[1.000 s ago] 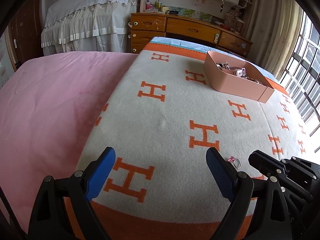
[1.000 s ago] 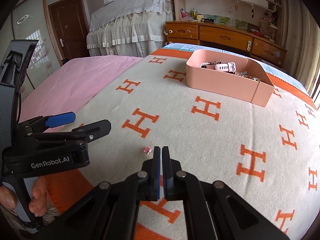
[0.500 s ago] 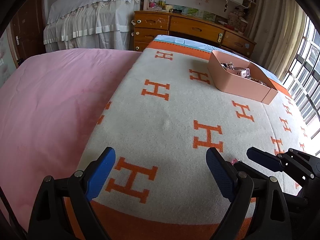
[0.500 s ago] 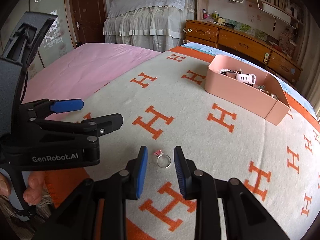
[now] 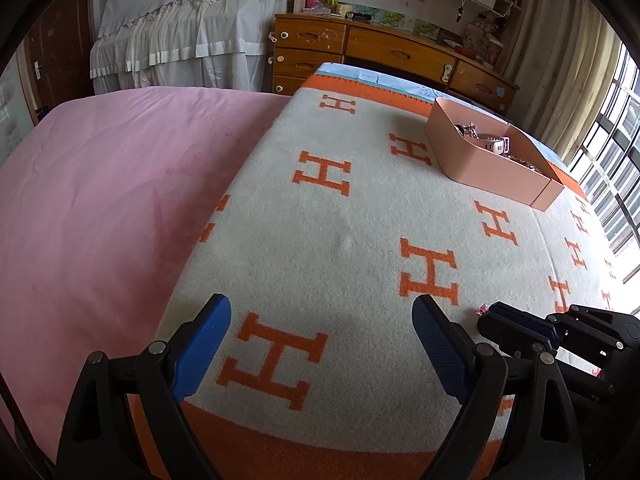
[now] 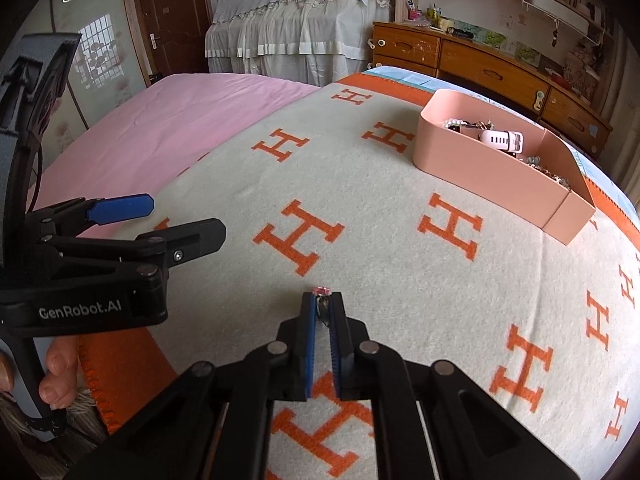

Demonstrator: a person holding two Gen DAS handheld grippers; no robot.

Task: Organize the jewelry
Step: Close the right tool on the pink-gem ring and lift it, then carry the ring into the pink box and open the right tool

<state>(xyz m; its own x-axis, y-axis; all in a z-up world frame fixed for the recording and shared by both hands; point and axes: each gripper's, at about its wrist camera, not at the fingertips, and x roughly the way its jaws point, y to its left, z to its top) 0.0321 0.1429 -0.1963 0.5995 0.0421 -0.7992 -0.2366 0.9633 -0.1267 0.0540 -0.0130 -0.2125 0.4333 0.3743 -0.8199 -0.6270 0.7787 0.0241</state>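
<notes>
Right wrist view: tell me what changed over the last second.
The right tool, shut a second ago, opened around the small silver ring with a pink stone and has just been closing onto it on the orange-H blanket. The left tool stays open; the pink tray is unmoved.

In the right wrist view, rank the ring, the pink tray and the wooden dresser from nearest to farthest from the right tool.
1. ring: pinched between the right tool's pads, its pink stone poking out ahead.
2. pink tray: on the blanket, ahead and to the right.
3. wooden dresser: past the bed's far edge, against the wall.
</notes>
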